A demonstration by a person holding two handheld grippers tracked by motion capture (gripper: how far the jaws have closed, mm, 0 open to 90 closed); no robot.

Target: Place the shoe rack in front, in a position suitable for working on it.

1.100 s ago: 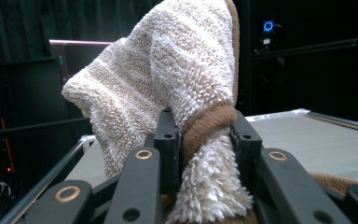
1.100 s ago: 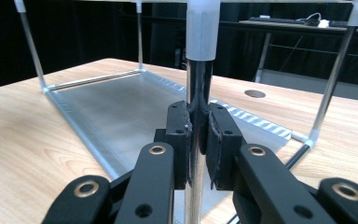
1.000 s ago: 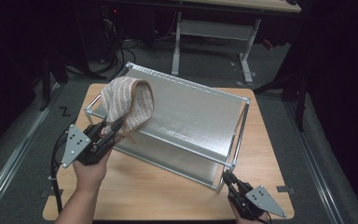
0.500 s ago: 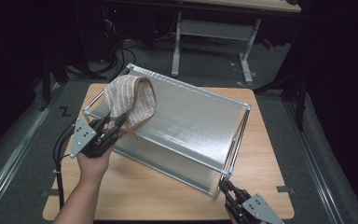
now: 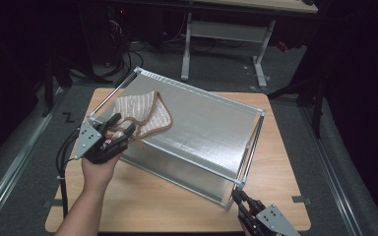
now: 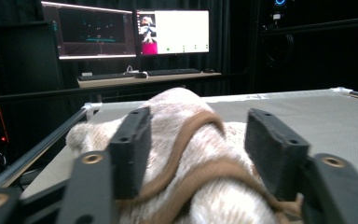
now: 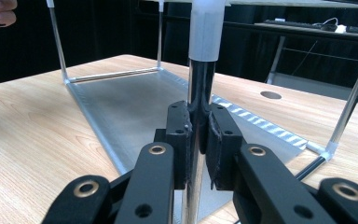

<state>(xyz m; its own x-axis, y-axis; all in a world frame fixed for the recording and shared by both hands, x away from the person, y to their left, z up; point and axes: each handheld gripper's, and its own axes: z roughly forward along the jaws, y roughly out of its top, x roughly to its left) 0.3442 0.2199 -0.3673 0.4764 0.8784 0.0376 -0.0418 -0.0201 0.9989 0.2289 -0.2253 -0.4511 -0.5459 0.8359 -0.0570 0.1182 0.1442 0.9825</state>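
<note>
your left gripper (image 5: 120, 132) fingers just opened wide around the striped cloth (image 5: 145, 114) on the rack's (image 5: 211, 130) top shelf, your right gripper (image 7: 197, 135) fingers clamped on its corner post (image 7: 200, 84)

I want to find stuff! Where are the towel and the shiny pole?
towel (image 5: 145, 114), high view, on its striped middle.
shiny pole (image 7: 200, 84), right gripper view, on its chrome part above the jaws.

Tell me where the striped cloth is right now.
In the high view, the striped cloth lies on the top mesh shelf of the metal rack, at its left end, with the left tool open around its near edge.
</note>
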